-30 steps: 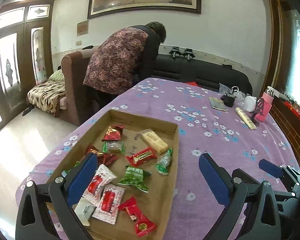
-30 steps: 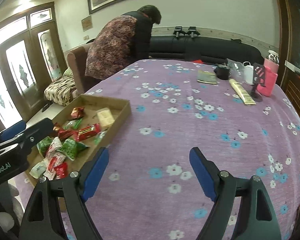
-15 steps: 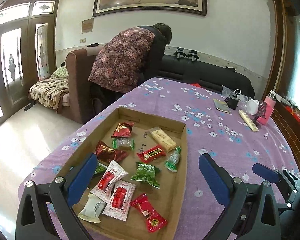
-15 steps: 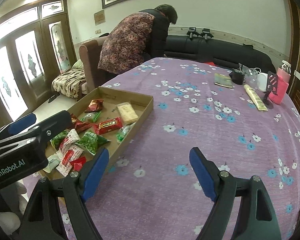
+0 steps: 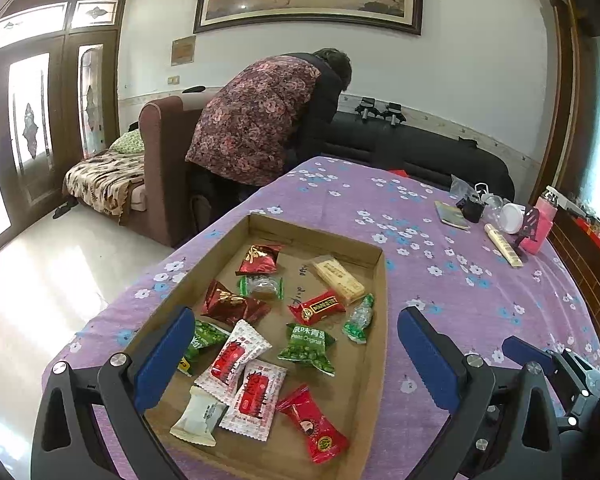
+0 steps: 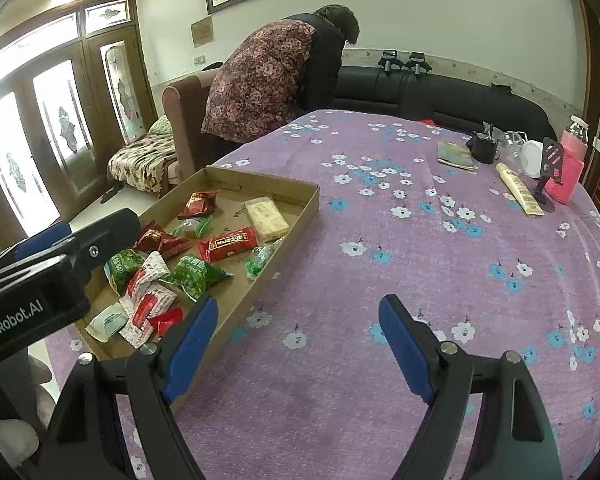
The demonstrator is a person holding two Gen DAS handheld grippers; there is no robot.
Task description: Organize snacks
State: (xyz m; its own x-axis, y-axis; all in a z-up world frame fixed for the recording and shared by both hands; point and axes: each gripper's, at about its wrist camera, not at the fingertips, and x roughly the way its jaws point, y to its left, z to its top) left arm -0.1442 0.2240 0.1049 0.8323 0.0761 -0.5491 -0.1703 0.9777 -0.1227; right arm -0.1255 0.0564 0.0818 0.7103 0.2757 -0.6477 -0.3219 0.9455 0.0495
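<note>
A shallow cardboard tray [image 5: 381, 280] [image 6: 300, 210] lies on the purple flowered tablecloth and holds several wrapped snacks: red packets [image 5: 318, 305], green pea packets [image 5: 308, 344], white-and-red packets [image 5: 236, 354] and a beige bar [image 5: 339, 274]. My left gripper [image 5: 296, 344] is open and empty, above the tray's near half. My right gripper [image 6: 298, 334] is open and empty over bare cloth, to the right of the tray.
A person [image 5: 260, 128] bends over at the table's far left by a brown armchair [image 5: 160, 152]. At the far right stand a pink bottle [image 5: 544, 224], a white jar [image 5: 512, 218], a black cup [image 6: 483, 148], a booklet [image 6: 456, 156] and a long tube [image 6: 520, 194].
Both grippers have drawn back and risen a little, so the tray sits farther ahead in both views. Both stay open. The snacks have not moved.
</note>
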